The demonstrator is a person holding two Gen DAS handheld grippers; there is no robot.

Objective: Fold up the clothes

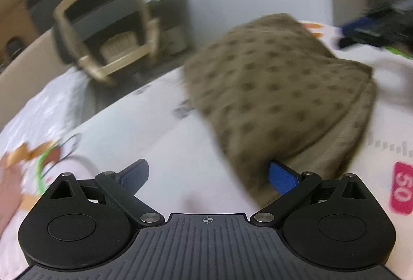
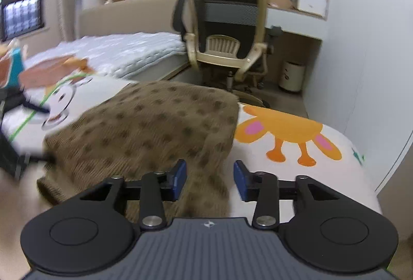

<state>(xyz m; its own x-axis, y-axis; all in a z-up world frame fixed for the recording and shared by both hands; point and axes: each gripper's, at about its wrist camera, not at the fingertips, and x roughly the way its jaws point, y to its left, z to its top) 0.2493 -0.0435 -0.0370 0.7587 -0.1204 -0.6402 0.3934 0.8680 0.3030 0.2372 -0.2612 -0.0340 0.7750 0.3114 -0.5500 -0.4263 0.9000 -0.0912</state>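
One brown spotted garment (image 2: 144, 130), folded into a thick pad, lies on a white bed sheet (image 2: 296, 176) printed with cartoon animals. Two grippers work at it: the left gripper (image 1: 209, 176) spread wide, its right blue finger tucked under the garment's near edge, gripping nothing; the right gripper (image 2: 209, 175) parted, straddling the garment's near corner without clamping. One office chair (image 2: 224, 29) and one small bin (image 2: 293, 76) stand beyond the bed.
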